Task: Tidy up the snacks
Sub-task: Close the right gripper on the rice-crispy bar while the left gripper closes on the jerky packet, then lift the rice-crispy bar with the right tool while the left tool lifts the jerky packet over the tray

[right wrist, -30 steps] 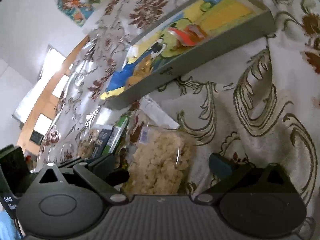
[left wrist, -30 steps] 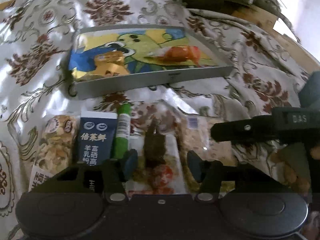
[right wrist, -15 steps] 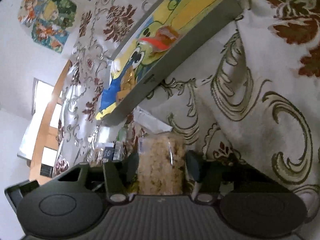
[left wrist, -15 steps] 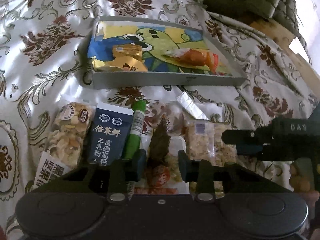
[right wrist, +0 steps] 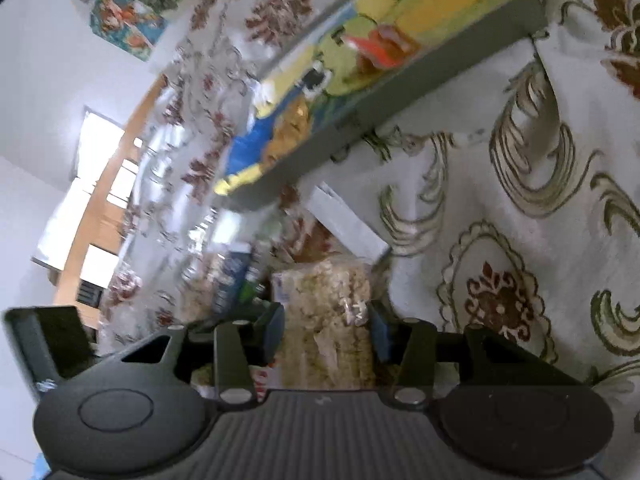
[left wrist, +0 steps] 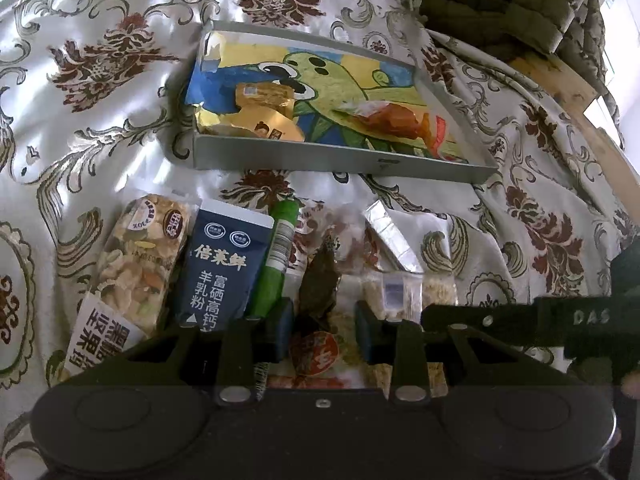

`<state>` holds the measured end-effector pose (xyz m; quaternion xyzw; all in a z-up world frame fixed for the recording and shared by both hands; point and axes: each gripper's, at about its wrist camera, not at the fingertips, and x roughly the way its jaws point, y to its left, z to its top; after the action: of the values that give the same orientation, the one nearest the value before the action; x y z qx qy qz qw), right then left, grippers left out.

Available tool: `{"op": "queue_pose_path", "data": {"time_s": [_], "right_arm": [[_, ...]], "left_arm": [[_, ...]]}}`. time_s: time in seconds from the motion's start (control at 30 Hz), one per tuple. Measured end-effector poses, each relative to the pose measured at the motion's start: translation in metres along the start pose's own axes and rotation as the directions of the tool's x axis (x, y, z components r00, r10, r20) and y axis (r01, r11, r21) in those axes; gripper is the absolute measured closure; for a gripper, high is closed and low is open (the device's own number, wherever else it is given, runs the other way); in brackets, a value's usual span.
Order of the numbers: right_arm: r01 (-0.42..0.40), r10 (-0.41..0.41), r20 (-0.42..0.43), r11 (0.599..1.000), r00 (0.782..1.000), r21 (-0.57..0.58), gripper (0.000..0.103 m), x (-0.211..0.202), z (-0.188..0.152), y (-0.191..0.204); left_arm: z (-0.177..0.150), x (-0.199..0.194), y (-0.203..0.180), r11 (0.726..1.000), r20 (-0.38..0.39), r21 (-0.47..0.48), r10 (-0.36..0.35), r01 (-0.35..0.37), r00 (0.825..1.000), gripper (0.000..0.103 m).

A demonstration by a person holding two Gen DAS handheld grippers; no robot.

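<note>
My left claw (left wrist: 323, 330) has just been closing and now pinches the clear snack packet with the dark leaf-wrapped piece (left wrist: 318, 284), its pads pressed to the packet's two sides. My right claw (right wrist: 326, 330) has just been closing too, and its pads press on the pale puffed-rice bar (right wrist: 326, 308), which fills the gap between them; in the left view that claw reaches in from the right edge. Both packets sit in a row of snacks on the patterned cloth (left wrist: 100, 92). Left of my left claw I see a green stick pack (left wrist: 276, 264) touching a dark blue sachet with white lettering (left wrist: 222, 268), and beyond that a nut bar in clear wrap (left wrist: 140, 264). A silver foil strip (left wrist: 390, 238) lies just behind the rice bar. Farther out sits the grey tray (left wrist: 340, 160) with its cartoon-printed floor; inside it, gold-wrapped snacks (left wrist: 260, 114) lie at the left end and an orange-red packet (left wrist: 394, 120) toward the right, apart from each other. Past the tray I can see a dark green quilted cushion (left wrist: 504, 0) at the far right.
</note>
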<state>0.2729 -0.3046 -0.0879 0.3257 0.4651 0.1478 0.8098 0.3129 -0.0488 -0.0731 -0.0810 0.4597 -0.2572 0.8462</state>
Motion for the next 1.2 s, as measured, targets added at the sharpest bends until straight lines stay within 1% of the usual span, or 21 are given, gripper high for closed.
{"op": "queue_pose_path", "data": {"time_s": [0.13, 0.23, 0.37, 0.43, 0.6, 0.73, 0.8, 0.9, 0.97, 1.0, 1.07, 1.17, 1.2], "right_arm": [[-0.002, 0.002, -0.014, 1.000, 1.000, 0.016, 0.054, -0.001, -0.006, 0.001], [-0.048, 0.049, 0.000, 0.998, 0.999, 0.038, 0.056, -0.014, -0.007, 0.003], [-0.119, 0.119, 0.008, 0.991, 0.993, 0.059, 0.057, -0.028, -0.010, 0.005], [-0.130, 0.130, 0.000, 0.991, 0.991, 0.044, 0.057, -0.031, -0.011, 0.010], [-0.056, 0.054, -0.020, 0.996, 0.998, -0.074, 0.057, -0.025, -0.017, 0.029], [-0.090, 0.088, -0.035, 0.994, 0.996, -0.069, 0.058, -0.016, -0.019, 0.029], [-0.076, 0.074, -0.032, 0.994, 0.997, -0.078, 0.058, -0.014, -0.018, 0.030], [-0.017, 0.014, -0.037, 0.994, 0.999, -0.107, 0.060, -0.009, -0.020, 0.031], [0.020, -0.026, -0.045, 0.992, 0.999, -0.122, 0.078, -0.005, -0.023, 0.031], [0.039, -0.045, -0.043, 0.992, 0.998, -0.120, 0.078, -0.004, -0.024, 0.030], [0.037, -0.038, -0.013, 0.994, 0.999, -0.099, 0.080, -0.007, -0.027, 0.030], [0.058, -0.052, 0.054, 0.992, 0.997, -0.110, 0.081, -0.017, -0.028, 0.035], [0.064, -0.056, 0.076, 0.991, 0.996, -0.116, 0.081, -0.021, -0.028, 0.037]], "left_arm": [[0.000, 0.000, 0.001, 1.000, 0.000, -0.009, -0.001, 0.001, 1.000, 0.067], [0.001, 0.000, 0.002, 1.000, -0.002, -0.017, -0.005, 0.005, 1.000, 0.067], [0.001, 0.000, 0.002, 1.000, -0.002, -0.014, -0.004, 0.004, 1.000, 0.067], [0.001, 0.000, 0.003, 1.000, -0.002, -0.014, -0.003, 0.003, 1.000, 0.067], [0.001, 0.000, 0.001, 1.000, 0.000, 0.002, 0.007, -0.007, 1.000, 0.068], [0.000, 0.000, 0.000, 1.000, 0.004, 0.018, 0.019, -0.019, 1.000, 0.068], [0.000, 0.000, 0.000, 1.000, 0.007, 0.022, 0.021, -0.021, 1.000, 0.068], [0.001, -0.002, -0.001, 0.999, 0.020, 0.032, 0.018, -0.019, 1.000, 0.069], [0.001, -0.004, -0.002, 0.999, 0.031, 0.035, 0.005, -0.006, 1.000, 0.069], [0.001, -0.005, -0.002, 0.999, 0.036, 0.034, -0.003, 0.002, 0.999, 0.070], [0.000, -0.005, -0.004, 0.999, 0.036, 0.049, 0.010, -0.011, 0.999, 0.070], [-0.001, -0.008, -0.006, 0.998, 0.062, 0.058, 0.011, -0.014, 0.998, 0.070], [-0.001, -0.010, -0.006, 0.998, 0.077, 0.059, 0.006, -0.010, 0.997, 0.073]]}}
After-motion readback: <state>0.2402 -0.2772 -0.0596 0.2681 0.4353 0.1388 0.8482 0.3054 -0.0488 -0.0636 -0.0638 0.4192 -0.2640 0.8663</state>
